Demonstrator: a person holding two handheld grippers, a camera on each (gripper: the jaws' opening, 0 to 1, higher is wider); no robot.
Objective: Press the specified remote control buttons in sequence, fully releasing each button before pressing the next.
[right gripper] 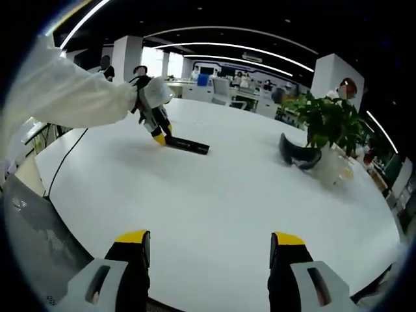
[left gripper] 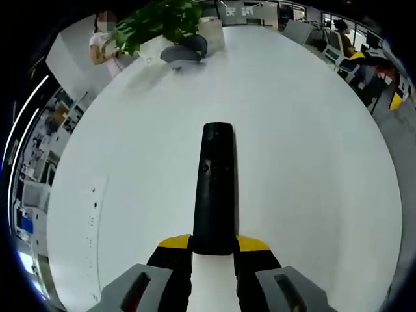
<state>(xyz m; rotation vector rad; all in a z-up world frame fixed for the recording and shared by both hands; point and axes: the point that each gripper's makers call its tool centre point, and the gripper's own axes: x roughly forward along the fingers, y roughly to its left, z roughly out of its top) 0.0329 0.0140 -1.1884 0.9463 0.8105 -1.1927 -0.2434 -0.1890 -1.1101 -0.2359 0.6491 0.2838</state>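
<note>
I see the black remote control (left gripper: 214, 188), slim and glossy, flat on the white desk (left gripper: 312, 149) mid-surface, long axis straight out from my L gripper (left gripper: 213, 250), clamped on its near end. R gripper (right gripper: 209, 247) jaws wide apart, nr desk edge.

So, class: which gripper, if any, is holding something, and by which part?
The left gripper holds the black remote control by its near end, flat on the white table. The right gripper is open, holding nothing.

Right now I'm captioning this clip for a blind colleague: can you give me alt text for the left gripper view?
The left gripper grips the near end of a black remote control, which lies lengthwise on a white table pointing away from the camera. At the table's far edge are a leafy green plant and a dark curved object.
</note>
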